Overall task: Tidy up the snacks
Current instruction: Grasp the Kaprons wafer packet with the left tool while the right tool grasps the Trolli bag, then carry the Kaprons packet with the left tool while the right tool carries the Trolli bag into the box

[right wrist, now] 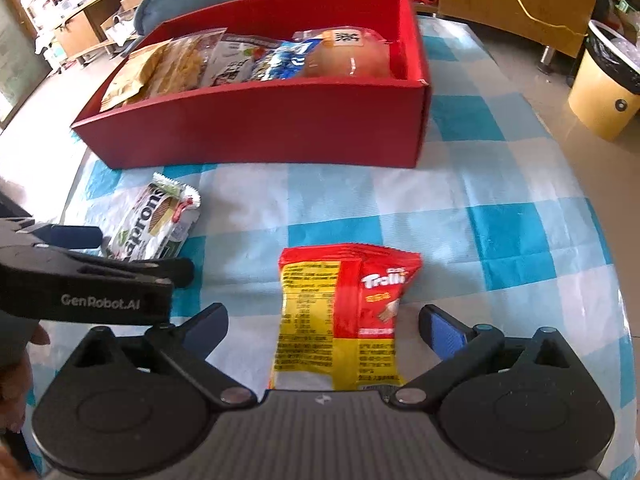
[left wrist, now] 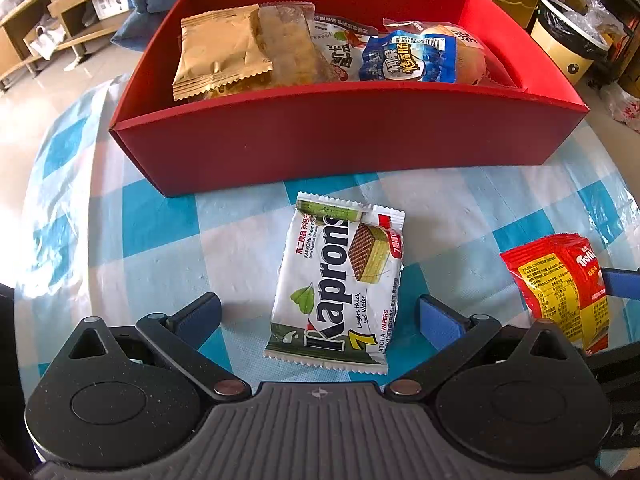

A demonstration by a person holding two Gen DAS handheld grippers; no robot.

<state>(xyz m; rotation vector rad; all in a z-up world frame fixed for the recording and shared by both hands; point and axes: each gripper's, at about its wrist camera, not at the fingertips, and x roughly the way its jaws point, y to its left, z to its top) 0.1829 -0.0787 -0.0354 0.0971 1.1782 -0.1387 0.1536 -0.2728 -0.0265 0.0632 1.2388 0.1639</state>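
The red box sits at 12 o'clock, already holding several snacks, ready for more. At 6 o'clock the wafer packet lies between the left gripper's wide-open jaws; likewise the gummy bag within the right gripper's, both lined up for grasping.

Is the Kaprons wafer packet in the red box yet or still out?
Out: Kaprons packet lies on the tablecloth before the red box.

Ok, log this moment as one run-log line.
left gripper: open around Kaprons wafer pack | right gripper: open around Trolli pack | both packs on tablecloth | red box: part filled
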